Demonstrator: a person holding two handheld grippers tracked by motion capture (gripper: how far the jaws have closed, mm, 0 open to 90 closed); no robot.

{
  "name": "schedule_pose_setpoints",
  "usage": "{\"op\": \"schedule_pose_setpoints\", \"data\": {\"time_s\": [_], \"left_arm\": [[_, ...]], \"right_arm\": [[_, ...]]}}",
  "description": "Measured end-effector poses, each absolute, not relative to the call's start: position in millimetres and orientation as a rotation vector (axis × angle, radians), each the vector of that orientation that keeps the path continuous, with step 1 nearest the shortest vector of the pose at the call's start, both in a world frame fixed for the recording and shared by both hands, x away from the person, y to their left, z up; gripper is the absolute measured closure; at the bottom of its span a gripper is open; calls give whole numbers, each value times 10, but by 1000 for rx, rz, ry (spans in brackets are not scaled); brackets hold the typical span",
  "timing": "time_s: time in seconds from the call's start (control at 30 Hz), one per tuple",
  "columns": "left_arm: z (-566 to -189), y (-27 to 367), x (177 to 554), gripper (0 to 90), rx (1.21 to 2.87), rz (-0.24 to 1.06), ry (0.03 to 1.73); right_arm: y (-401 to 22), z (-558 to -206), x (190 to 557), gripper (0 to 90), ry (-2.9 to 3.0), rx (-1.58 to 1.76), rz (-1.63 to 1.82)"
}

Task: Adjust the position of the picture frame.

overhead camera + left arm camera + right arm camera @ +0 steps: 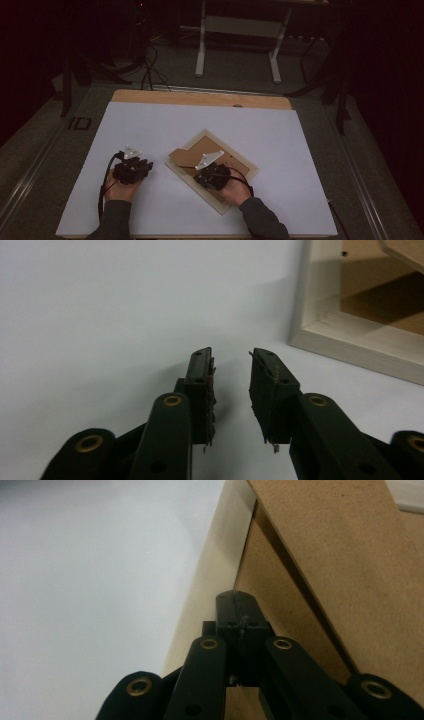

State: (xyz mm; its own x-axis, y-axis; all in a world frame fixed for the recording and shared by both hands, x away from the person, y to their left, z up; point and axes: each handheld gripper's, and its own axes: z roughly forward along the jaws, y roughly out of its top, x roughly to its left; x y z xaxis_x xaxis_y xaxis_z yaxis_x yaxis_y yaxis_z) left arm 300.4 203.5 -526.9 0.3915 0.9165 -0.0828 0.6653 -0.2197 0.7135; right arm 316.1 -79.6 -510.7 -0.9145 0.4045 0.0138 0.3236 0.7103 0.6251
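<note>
My right gripper (239, 611), jaws pressed together holding nothing, rests inside the pale wooden picture frame (239, 186) lying askew mid-table, its brown backing board (187, 157) shifted out. My left gripper (231, 374) hovers partly open, empty, beside it.

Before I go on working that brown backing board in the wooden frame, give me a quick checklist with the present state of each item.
1. Right gripper jaws closed with nothing between them: ok; they meet pad to pad.
2. Right gripper tip over the frame's inside, beside the backing board: ok.
3. Backing board seated flat in the picture frame: not ok; it lies askew, one corner sticking out over the frame's rim.
4. Left gripper free: ok; jaws apart, nothing between them, over bare white table.
5. Left gripper steadying the frame: not ok; it stands apart from it.
6. Frame lying flat on the table: ok.
</note>
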Motion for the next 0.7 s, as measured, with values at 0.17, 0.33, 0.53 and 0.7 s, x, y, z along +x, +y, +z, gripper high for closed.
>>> {"op": "schedule_pose_setpoints", "data": {"time_s": [0.17, 0.33, 0.53, 0.7], "left_arm": [[-5298, 1920, 3031, 757, 1982, 448, 1304], [-5310, 1886, 3088, 838, 1972, 449, 1301], [-5326, 1788, 3174, 897, 1986, 455, 1273], [-5352, 1723, 3215, 898, 1989, 456, 1255]], "right_arm": [[-963, -5091, 3107, 900, 2756, 637, 998], [-1213, -5058, 3100, 900, 2710, 722, 1014], [-1553, -5052, 3082, 900, 2658, 827, 1028], [-1814, -5035, 3072, 900, 2601, 925, 1039]]}}
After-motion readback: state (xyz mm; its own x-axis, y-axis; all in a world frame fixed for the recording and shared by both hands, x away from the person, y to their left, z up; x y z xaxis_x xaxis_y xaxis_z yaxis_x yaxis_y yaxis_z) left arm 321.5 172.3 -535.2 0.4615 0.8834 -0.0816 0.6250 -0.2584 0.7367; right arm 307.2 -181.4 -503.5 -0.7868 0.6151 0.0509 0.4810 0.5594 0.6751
